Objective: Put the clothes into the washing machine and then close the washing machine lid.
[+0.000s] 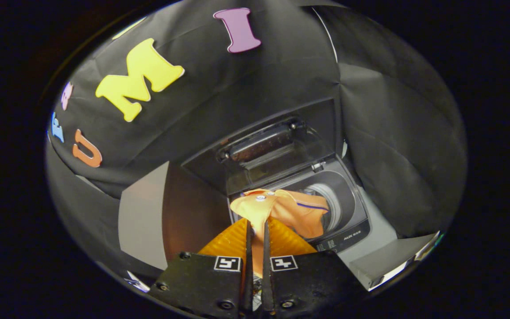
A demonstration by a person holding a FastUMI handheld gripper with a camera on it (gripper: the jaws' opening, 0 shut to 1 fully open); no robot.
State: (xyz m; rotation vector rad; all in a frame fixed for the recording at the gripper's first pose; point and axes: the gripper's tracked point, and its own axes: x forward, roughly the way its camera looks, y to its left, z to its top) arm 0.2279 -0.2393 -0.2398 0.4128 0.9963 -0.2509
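Gripper view — claw (pixel 257 235) pinching orange shirt (pixel 281 210)

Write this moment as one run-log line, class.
gripper: shut on orange garment | garment: held over washing machine opening | lid: open | step: not yet dropped

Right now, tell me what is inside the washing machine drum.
The open washing machine shows a bare stretch of pale drum wall. The orange garment, pinched in the tongs, hangs over the opening and hides the rest, so nothing more can be told.
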